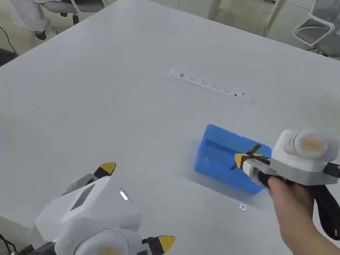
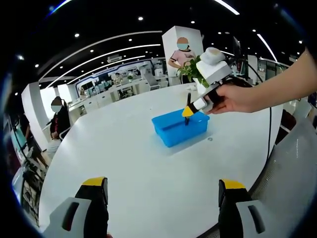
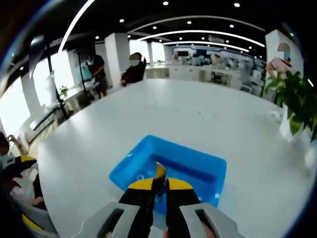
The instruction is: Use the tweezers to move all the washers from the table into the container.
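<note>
Blue container [image 1: 211, 158] — tweezers [image 3: 160, 170] inside, in right claw [image 3: 159, 187].

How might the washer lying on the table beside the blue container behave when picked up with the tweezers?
The washer looks tiny and flat, so probably light and hard to get under. On the smooth table it may skid when nudged, and it could slip from the narrow tweezers.

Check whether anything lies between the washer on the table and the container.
Nothing visible does. The washer lies on bare table just beside the container; only the container's own wall separates them. The right gripper holds the tweezers above the container.
</note>
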A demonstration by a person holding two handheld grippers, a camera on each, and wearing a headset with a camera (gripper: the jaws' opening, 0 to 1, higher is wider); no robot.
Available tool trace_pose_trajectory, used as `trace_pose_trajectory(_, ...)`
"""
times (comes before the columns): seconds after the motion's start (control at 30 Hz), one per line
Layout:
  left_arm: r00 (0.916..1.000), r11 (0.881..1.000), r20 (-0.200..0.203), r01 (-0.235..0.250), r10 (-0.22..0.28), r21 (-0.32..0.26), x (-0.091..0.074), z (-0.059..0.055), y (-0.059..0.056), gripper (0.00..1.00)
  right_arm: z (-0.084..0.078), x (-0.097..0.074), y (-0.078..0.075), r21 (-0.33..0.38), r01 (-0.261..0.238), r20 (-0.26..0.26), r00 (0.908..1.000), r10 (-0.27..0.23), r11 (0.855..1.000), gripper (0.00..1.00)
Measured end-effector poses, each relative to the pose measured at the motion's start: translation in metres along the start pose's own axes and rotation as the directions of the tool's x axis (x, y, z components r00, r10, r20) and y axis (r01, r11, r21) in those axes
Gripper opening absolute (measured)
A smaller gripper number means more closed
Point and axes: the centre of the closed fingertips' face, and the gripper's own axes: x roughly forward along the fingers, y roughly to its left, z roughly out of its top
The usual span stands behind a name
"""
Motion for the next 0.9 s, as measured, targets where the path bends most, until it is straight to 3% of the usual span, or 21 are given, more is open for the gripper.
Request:
trace_pose_trajectory(0.5,1.0,1.0,0.003,-0.002,0.002,0.0,0.0,0.001,0.0,0.94,-0.001,-0.001,0.003,0.001,-0.003,-0.01,0.9999,0.003,1.0,0.05)
trace_pose_trajectory(0.9,1.0,1.0,0.005,0.001,-0.001,0.003,-0.001,0.002,-0.001,0.94,0.021,-0.043,-0.003,0.029,-0.01,0.088,0.9961,0.007,1.0,0.05)
